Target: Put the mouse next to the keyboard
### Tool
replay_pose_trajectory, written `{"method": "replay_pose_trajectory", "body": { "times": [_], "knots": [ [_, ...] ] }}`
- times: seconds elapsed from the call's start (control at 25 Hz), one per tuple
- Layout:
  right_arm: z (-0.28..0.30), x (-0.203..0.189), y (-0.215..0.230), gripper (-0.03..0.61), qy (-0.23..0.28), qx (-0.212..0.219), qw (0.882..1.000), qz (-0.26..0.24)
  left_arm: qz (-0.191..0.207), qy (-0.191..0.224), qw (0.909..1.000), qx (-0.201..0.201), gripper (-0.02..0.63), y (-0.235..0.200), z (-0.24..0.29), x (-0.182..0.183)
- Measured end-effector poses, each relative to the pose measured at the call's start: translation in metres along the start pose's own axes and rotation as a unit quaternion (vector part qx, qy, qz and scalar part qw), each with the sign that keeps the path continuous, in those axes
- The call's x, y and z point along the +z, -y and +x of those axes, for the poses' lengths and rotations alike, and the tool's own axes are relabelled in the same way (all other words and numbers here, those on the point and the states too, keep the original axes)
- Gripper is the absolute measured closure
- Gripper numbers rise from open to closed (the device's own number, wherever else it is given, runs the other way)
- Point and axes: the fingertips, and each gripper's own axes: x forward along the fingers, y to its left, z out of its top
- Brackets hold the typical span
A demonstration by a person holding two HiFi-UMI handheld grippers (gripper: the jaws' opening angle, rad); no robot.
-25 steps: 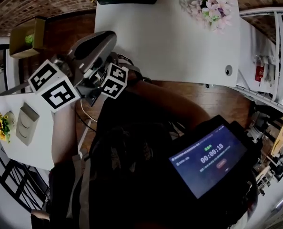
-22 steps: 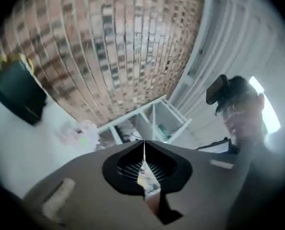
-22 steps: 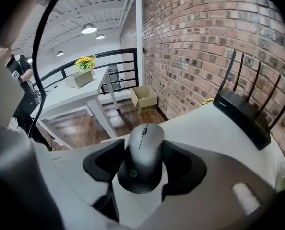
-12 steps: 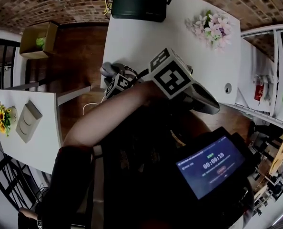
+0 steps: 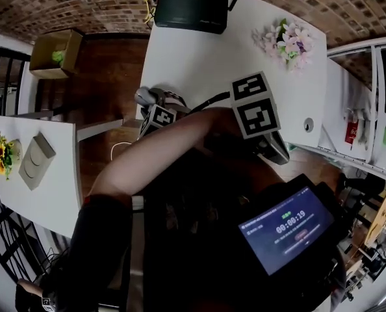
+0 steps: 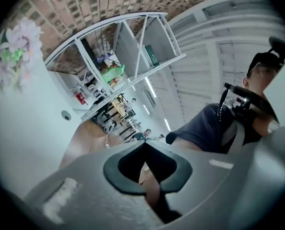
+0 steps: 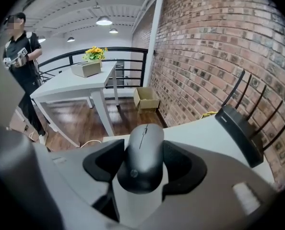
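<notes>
Two grippers are held crossed close over the body, with the right gripper (image 7: pixel 143 148) at 10 o'clock in the head view and the left gripper (image 6: pixel 144 143) at 2 o'clock. The mouse (image 7: pixel 141 164) is clamped between the right jaws, a pad pressed to each flank, and its nose is pointed out past the table (image 7: pixel 200 128) edge toward the wood floor (image 7: pixel 75 121). The left jaws are closed tip to tip with nothing between them.

Farther off, a router (image 7: pixel 241 128) is seen at 3 o'clock of the mouse in the right gripper view. Flowers (image 5: pixel 287 34) are seen at 1 o'clock in the head view. No keyboard is shown in any view, so the placing spot cannot be judged.

A slip is the likeliest risk — the shell is smooth and rounded, and a drop near this edge could land on the floor. A knock between the grippers could also be caused as the arms are uncrossed.
</notes>
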Motion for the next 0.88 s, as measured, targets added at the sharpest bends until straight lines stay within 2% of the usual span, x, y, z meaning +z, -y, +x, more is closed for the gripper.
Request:
{"method": "replay_pose_trajectory", "body": {
  "times": [0.04, 0.12, 0.16, 0.24, 0.28, 0.32, 0.36, 0.4, 0.44, 0.48, 0.52, 0.6, 0.64, 0.68, 0.72, 0.76, 0.8, 0.84, 0.88],
  "knots": [
    [0.000, -0.001, -0.001, 0.322, -0.003, 0.003, 1.000, 0.013, -0.007, 0.012, 0.9999, -0.006, 0.611, 0.002, -0.003, 0.000],
    [0.004, -0.007, -0.001, 0.322, -0.008, 0.013, 0.999, 0.043, 0.006, 0.037, 0.9993, 0.007, 0.611, 0.005, -0.011, 0.001],
    [0.007, -0.011, -0.001, 0.322, -0.009, 0.016, 0.998, 0.055, 0.018, 0.039, 0.9988, 0.024, 0.611, 0.004, -0.015, -0.001],
    [0.009, -0.017, 0.002, 0.322, -0.008, 0.020, 0.997, 0.073, 0.040, 0.015, 0.9957, 0.083, 0.611, -0.009, -0.031, -0.016],
    [0.008, -0.020, 0.004, 0.322, -0.006, 0.022, 0.997, 0.080, 0.060, 0.006, 0.9903, 0.125, 0.609, -0.017, -0.047, -0.023],
    [0.006, -0.022, 0.005, 0.321, -0.004, 0.024, 0.996, 0.087, 0.085, 0.015, 0.9806, 0.176, 0.609, -0.024, -0.069, -0.024],
    [0.004, -0.023, 0.007, 0.321, -0.002, 0.026, 0.995, 0.094, 0.108, 0.051, 0.9664, 0.227, 0.609, -0.027, -0.098, -0.020],
    [0.001, -0.025, 0.008, 0.321, 0.001, 0.028, 0.995, 0.100, 0.122, 0.112, 0.9482, 0.271, 0.609, -0.022, -0.134, -0.012],
    [-0.002, -0.026, 0.010, 0.321, 0.004, 0.030, 0.994, 0.107, 0.126, 0.187, 0.9244, 0.308, 0.610, -0.011, -0.173, -0.005],
    [-0.005, -0.027, 0.011, 0.321, 0.006, 0.032, 0.993, 0.115, 0.125, 0.266, 0.8931, 0.340, 0.609, 0.004, -0.216, -0.001],
    [-0.008, -0.028, 0.012, 0.321, 0.008, 0.034, 0.992, 0.123, 0.126, 0.341, 0.8538, 0.373, 0.611, 0.023, -0.259, -0.002],
    [-0.013, -0.030, 0.015, 0.321, 0.011, 0.037, 0.989, 0.143, 0.128, 0.455, 0.7638, 0.440, 0.611, 0.060, -0.335, -0.027],
    [-0.014, -0.031, 0.017, 0.321, 0.012, 0.038, 0.987, 0.154, 0.126, 0.491, 0.7207, 0.473, 0.611, 0.075, -0.363, -0.048],
    [-0.014, -0.032, 0.018, 0.321, 0.012, 0.039, 0.985, 0.167, 0.121, 0.513, 0.6826, 0.506, 0.611, 0.086, -0.386, -0.070],
    [-0.014, -0.034, 0.019, 0.321, 0.012, 0.040, 0.983, 0.179, 0.114, 0.525, 0.6510, 0.536, 0.611, 0.093, -0.401, -0.093],
    [-0.015, -0.036, 0.021, 0.321, 0.011, 0.041, 0.981, 0.190, 0.105, 0.528, 0.6263, 0.564, 0.611, 0.096, -0.411, -0.113],
    [-0.015, -0.038, 0.022, 0.321, 0.011, 0.041, 0.979, 0.201, 0.096, 0.523, 0.6086, 0.589, 0.611, 0.094, -0.417, -0.132],
    [-0.016, -0.039, 0.024, 0.321, 0.010, 0.041, 0.977, 0.209, 0.087, 0.513, 0.5970, 0.611, 0.611, 0.090, -0.419, -0.148],
    [-0.017, -0.040, 0.025, 0.321, 0.008, 0.040, 0.975, 0.216, 0.080, 0.500, 0.5894, 0.629, 0.611, 0.085, -0.419, -0.161]
  ]
}}
